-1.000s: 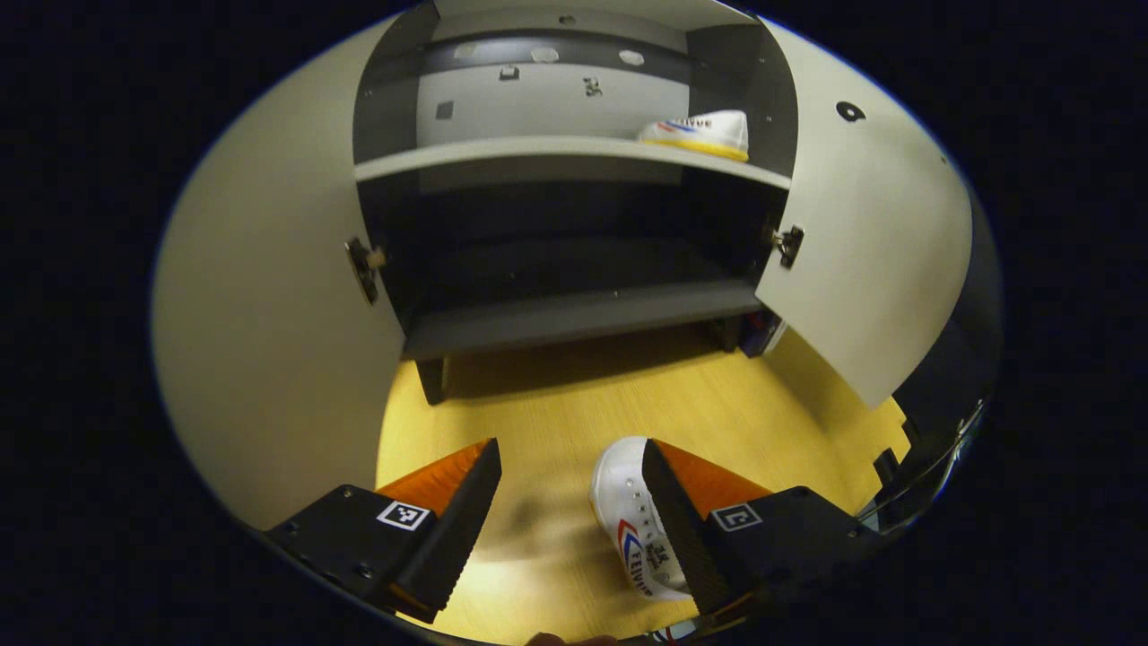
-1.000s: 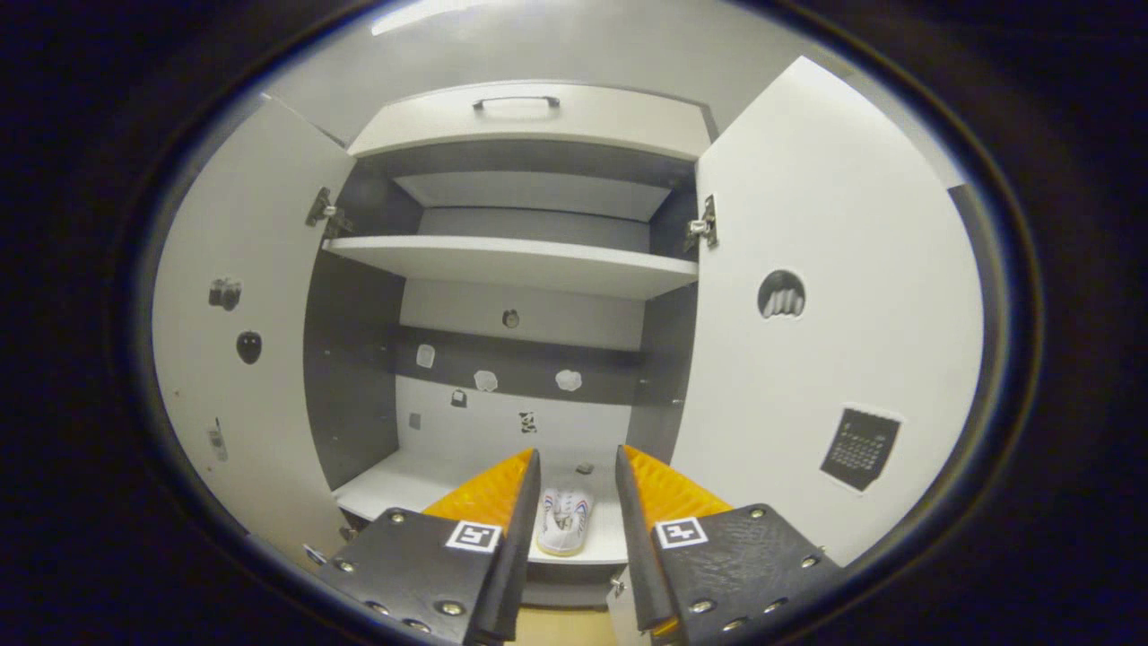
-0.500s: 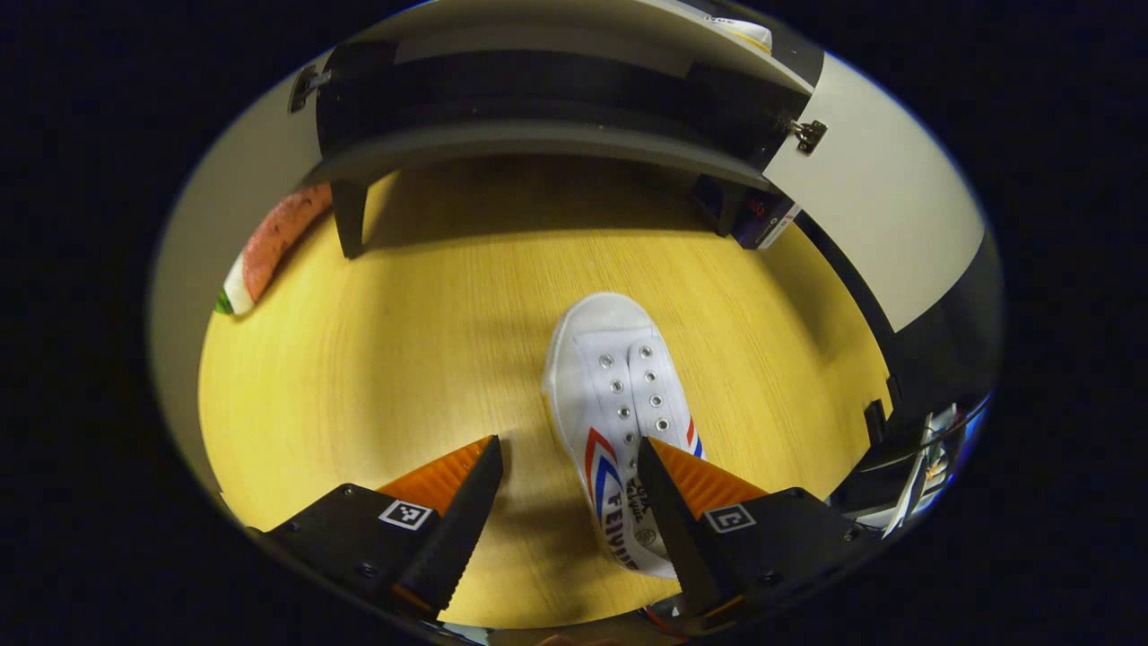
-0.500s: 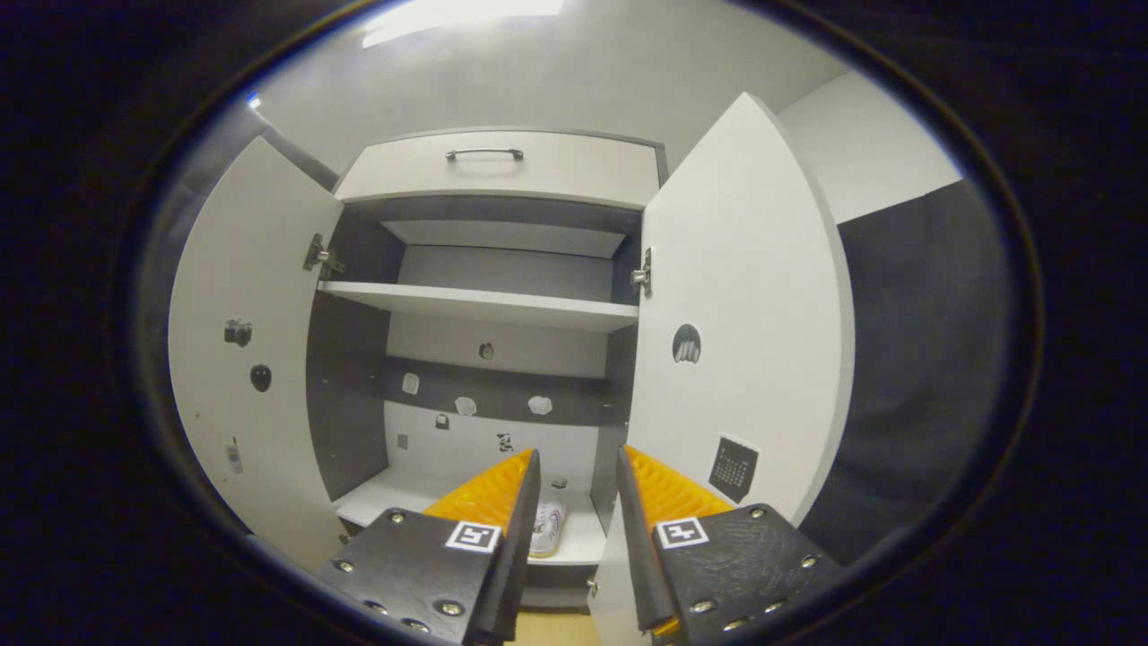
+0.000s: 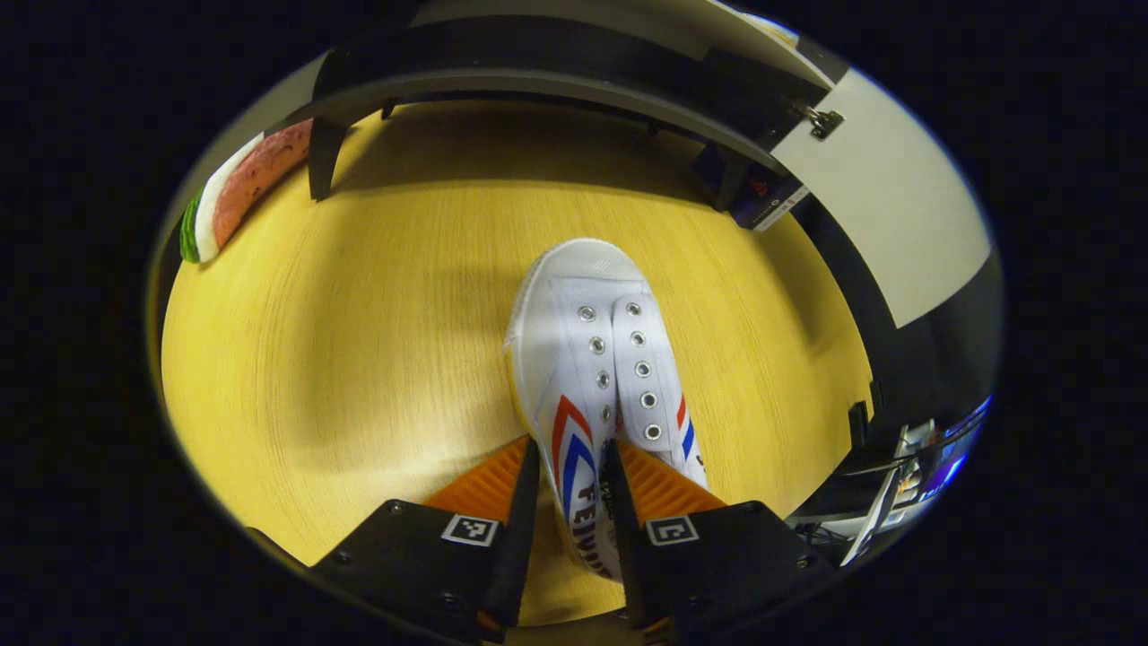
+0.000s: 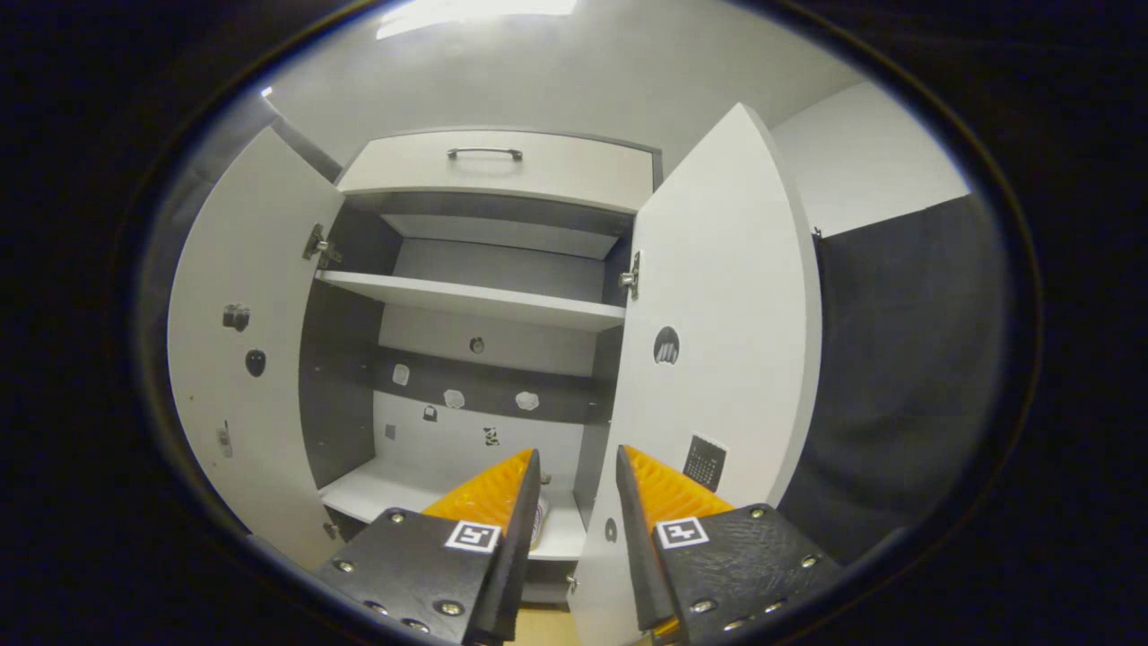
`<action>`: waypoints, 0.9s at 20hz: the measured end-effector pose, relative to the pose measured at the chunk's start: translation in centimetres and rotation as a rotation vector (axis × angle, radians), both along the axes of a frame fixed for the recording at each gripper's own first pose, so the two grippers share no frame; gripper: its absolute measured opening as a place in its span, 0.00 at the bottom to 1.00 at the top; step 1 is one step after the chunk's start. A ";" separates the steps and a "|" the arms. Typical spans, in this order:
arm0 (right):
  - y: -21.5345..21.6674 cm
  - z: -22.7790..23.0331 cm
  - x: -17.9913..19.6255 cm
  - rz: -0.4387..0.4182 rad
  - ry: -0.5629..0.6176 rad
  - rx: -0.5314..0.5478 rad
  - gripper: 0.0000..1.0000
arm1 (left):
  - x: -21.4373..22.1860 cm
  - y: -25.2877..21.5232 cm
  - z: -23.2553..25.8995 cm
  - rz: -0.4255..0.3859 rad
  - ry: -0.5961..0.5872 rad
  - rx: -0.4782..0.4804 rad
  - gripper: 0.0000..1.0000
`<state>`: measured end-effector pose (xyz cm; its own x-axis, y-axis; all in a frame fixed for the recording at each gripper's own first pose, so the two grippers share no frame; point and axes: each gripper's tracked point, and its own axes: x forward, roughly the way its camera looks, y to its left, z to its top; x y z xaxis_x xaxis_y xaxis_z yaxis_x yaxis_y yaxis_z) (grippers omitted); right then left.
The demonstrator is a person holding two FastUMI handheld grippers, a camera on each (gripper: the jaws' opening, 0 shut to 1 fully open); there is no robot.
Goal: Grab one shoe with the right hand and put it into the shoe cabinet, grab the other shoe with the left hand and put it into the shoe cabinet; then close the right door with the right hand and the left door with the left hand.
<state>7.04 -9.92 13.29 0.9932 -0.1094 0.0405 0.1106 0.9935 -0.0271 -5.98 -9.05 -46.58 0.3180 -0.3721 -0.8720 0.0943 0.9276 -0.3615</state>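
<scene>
Now | left gripper [image 5: 570,502] fingers clamp shoe [image 5: 599,377] | right gripper [image 6: 578,511] fingers apart, empty | right door [image 6: 717,359] ajar ahead

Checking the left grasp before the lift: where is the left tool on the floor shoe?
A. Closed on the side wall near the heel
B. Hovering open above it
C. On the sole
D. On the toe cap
A: the left tool pinches the shoe wall near the heel, toe pointing away.
</scene>
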 end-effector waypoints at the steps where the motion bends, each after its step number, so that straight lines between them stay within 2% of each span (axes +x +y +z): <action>1: 0.0 0.1 0.0 -0.001 -0.002 -0.002 0.46 | 0.1 0.1 -0.1 0.047 0.020 -0.021 0.41; 2: 0.0 0.1 0.0 -0.001 -0.001 -0.003 0.48 | 0.2 0.2 0.2 0.098 0.038 -0.048 0.30; 3: 0.0 0.0 0.0 -0.001 -0.001 -0.002 0.48 | 0.2 0.2 0.0 0.127 0.049 -0.063 0.23; 5: 0.1 0.2 0.1 0.003 -0.005 0.000 0.49 | 0.3 0.4 0.2 0.141 0.041 -0.067 0.12; 6: 0.0 0.2 0.1 0.004 -0.006 0.000 0.46 | 0.5 0.7 0.5 0.129 0.030 -0.052 0.06; 9: 0.0 0.2 0.1 0.007 -0.007 0.006 0.46 | 1.5 1.9 2.0 0.084 -0.032 0.034 0.00; 10: 0.0 0.1 0.2 0.007 -0.007 0.007 0.46 | 2.1 2.2 3.2 0.080 -0.059 0.034 0.03; 14: -0.1 0.4 0.2 0.011 -0.018 0.013 0.46 | 5.1 2.9 10.0 0.088 -0.189 -0.012 0.02; 18: -0.2 0.6 0.4 0.018 -0.032 0.028 0.46 | 6.9 5.3 19.4 0.059 -0.370 -0.012 0.02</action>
<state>7.43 -10.16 13.89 0.9932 -0.0934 0.0697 0.0933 0.9956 0.0045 0.94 -3.74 -27.18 0.6322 -0.3531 -0.6896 0.1671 0.9313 -0.3236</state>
